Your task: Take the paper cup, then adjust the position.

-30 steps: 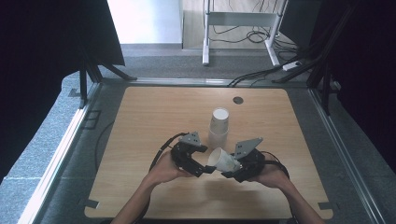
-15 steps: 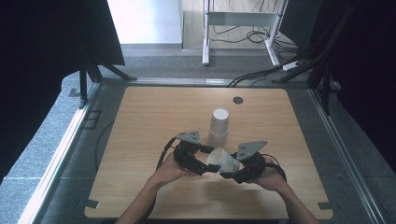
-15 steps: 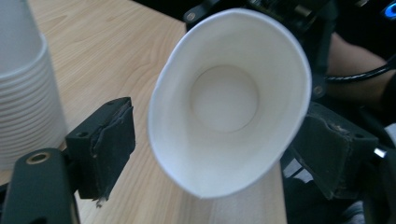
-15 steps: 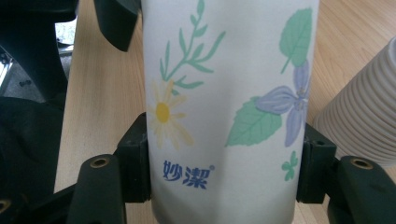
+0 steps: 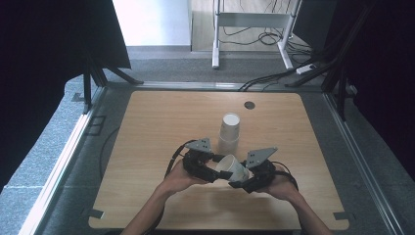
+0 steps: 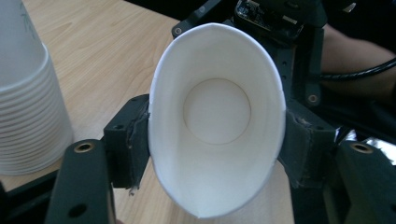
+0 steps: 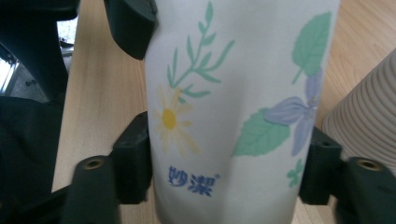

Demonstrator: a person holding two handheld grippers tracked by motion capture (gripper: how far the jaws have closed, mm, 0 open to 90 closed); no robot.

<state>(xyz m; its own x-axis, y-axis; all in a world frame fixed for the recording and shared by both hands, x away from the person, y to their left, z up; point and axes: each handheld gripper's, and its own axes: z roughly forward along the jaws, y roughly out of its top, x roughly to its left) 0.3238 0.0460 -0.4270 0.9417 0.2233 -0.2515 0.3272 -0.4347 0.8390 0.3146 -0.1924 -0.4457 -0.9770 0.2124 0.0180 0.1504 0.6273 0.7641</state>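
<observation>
- Two grippers, L (image 5: 211, 172) & R (image 5: 243, 182), both squeeze one paper cup (image 5: 234, 169) between them.
- Cup stack (image 5: 229, 129) sits just past it.
- Next, I think: let go w/ one.

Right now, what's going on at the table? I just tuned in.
A person holds one paper cup between both grippers near the table's front edge. The left gripper pinches the cup's mouth, squeezing it oval; the right gripper clamps its flower-printed side. The cup lies tilted, off the table. A stack of cups stands upright just behind them.
</observation>
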